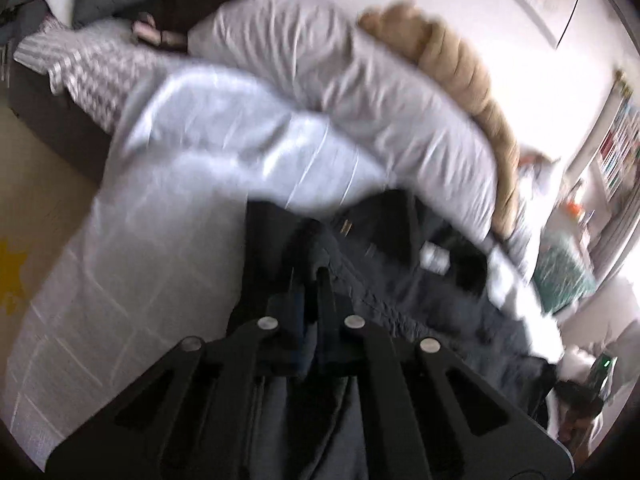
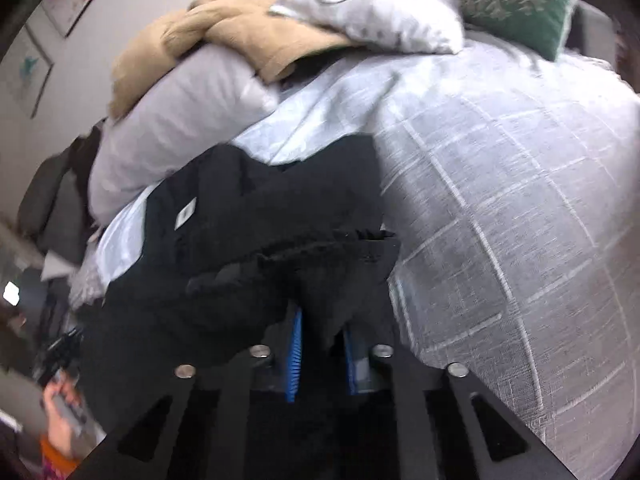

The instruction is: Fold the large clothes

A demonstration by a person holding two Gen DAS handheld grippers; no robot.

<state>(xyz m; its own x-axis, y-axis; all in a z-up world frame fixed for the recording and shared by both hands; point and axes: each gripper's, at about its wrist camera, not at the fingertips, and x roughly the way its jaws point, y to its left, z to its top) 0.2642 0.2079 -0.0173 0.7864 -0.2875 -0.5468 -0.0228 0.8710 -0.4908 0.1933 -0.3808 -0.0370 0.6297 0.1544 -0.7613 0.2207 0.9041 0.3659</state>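
A large dark navy garment (image 1: 404,280) lies bunched on the bed, with a gathered waistband and a small white label. My left gripper (image 1: 316,280) is shut on a fold of its edge, the cloth draped over the fingers. In the right wrist view the same dark garment (image 2: 256,232) hangs across the front. My right gripper (image 2: 320,320) is shut on its hem, with the blue pads (image 2: 295,356) showing below the cloth. Both views are motion-blurred.
The bed has a light grey checked cover (image 2: 500,200). A grey pillow (image 1: 320,64), a tan blanket (image 1: 452,56), a white cushion (image 2: 380,12) and a green cushion (image 2: 520,0) lie at its head. The floor (image 1: 24,184) is at the left. Shelves (image 1: 616,144) stand at right.
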